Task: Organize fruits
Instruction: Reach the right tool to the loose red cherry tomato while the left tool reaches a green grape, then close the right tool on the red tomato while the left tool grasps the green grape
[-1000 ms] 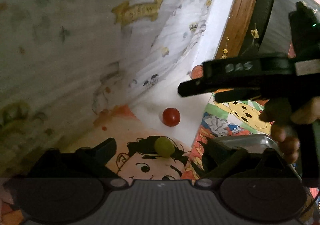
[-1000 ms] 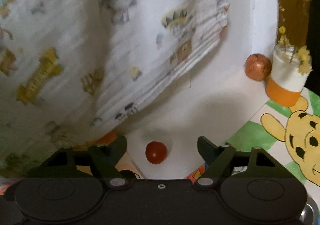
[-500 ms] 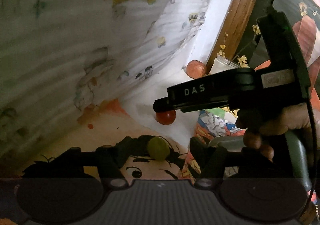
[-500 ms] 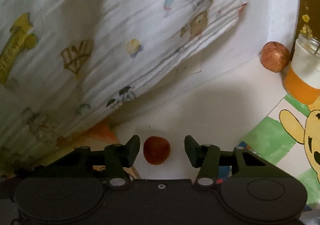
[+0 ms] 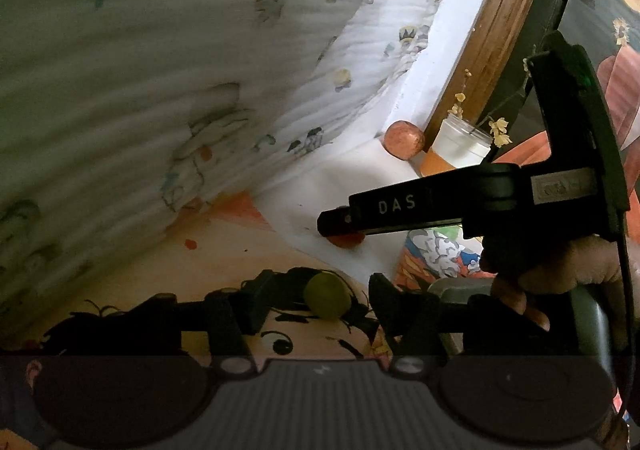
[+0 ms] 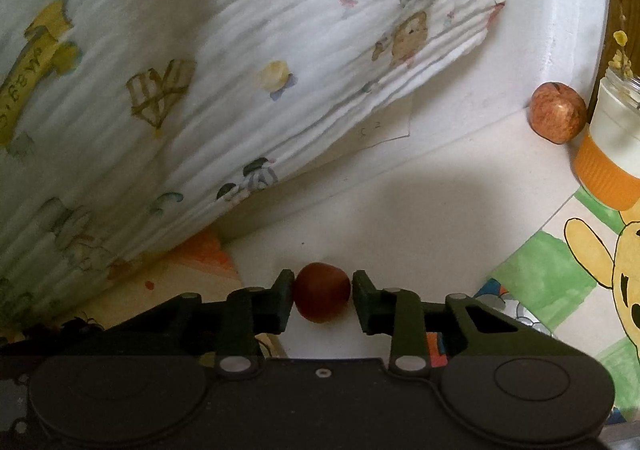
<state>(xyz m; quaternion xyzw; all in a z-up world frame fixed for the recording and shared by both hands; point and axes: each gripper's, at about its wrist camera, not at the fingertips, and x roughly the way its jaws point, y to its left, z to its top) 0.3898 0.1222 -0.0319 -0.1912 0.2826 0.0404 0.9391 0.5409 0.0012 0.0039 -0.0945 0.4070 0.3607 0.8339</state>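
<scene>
Pinching both small fruits at once, presumably so each hand is carrying one away together. Right gripper (image 6: 322,300) is clamping the red fruit (image 6: 322,297), pads touching both sides, fruit sitting on the white surface (image 6: 420,210) at 6 o'clock. Left gripper (image 5: 316,298) jaws are closing around the green grape (image 5: 327,295), which is resting on the cartoon mat (image 5: 200,262). Counting: one red fruit, one grape, one apple (image 6: 558,112) at 2 o'clock beside one jar (image 6: 612,146).
</scene>
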